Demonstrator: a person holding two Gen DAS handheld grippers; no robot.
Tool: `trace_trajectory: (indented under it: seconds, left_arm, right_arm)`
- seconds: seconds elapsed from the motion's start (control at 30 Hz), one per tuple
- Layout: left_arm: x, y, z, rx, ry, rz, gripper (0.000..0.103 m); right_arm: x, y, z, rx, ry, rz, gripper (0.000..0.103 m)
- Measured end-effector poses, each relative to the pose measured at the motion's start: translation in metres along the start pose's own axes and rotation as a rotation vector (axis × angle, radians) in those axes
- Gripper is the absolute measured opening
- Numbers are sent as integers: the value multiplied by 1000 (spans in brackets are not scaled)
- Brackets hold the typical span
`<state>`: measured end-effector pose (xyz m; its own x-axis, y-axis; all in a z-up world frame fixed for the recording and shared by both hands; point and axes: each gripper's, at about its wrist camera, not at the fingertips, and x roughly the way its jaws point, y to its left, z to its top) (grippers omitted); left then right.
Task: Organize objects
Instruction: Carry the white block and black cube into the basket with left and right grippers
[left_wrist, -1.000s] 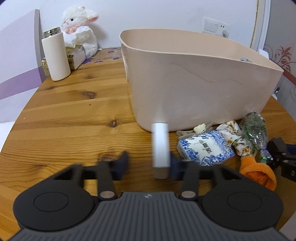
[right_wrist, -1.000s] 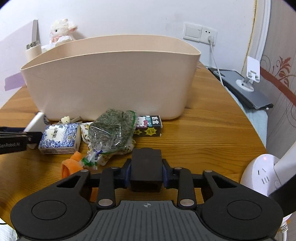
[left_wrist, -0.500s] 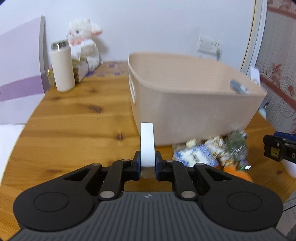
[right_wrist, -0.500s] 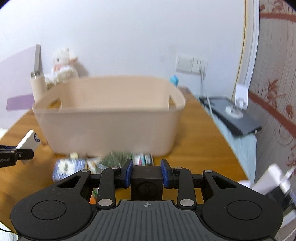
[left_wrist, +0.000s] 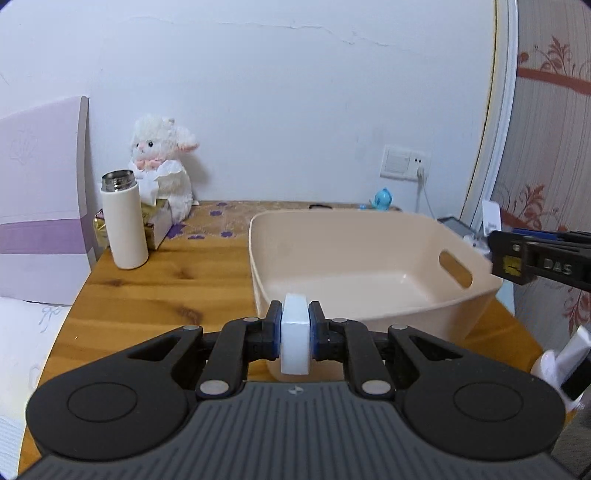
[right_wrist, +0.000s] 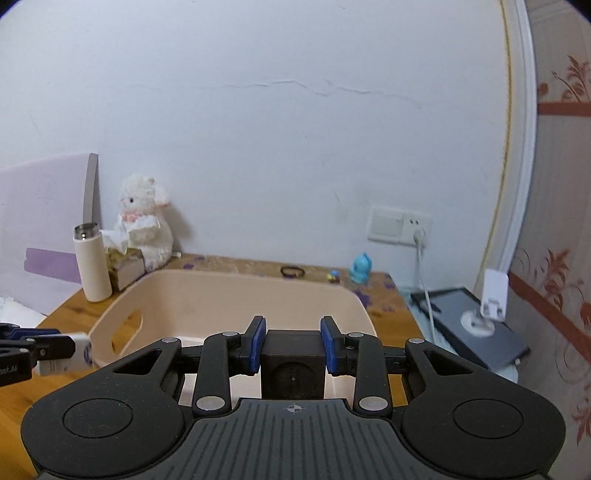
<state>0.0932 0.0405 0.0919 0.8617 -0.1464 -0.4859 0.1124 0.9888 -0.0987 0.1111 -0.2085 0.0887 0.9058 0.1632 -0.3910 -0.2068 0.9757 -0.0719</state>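
Note:
My left gripper (left_wrist: 294, 325) is shut on a small white box (left_wrist: 294, 341), held above the near left corner of the beige bin (left_wrist: 369, 295). My right gripper (right_wrist: 293, 343) is shut on a black box (right_wrist: 293, 369), held above the near rim of the same bin (right_wrist: 229, 295). The bin's inside looks empty where I see it. The left gripper with the white box (right_wrist: 62, 356) shows at the left edge of the right wrist view. The right gripper with the black box (left_wrist: 511, 262) shows at the right edge of the left wrist view.
A white flask (left_wrist: 123, 221), a plush lamb (left_wrist: 160, 166) and a tissue box stand at the table's back left. A purple board (left_wrist: 37, 192) leans at the left. A blue figurine (right_wrist: 360, 267), wall socket and cable are behind the bin. A tablet (right_wrist: 476, 325) lies right.
My left gripper closed on the white box and lifted it from the table. Both grippers rose well above the bin; the loose items on the table dropped out of view.

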Motion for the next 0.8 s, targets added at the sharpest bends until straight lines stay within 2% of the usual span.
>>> trace_trajectory:
  seconds: [0.3,0.43,0.6,0.8]
  left_arm:
    - [26,-20,38,24,-49,-3,16]
    - [52,-26,47,14,-17,-13,16]
    - [88,-39,49,54,29,-3,16]
    - [136,-49,35,108,158,16,16]
  right_arm:
    - [41,3,24,-9,7,16,29]
    - [61,1,22,4,46,26,29]
    - [91,-1,11,4,127,21,29]
    - [117,1,-9,-10,227,12,29]
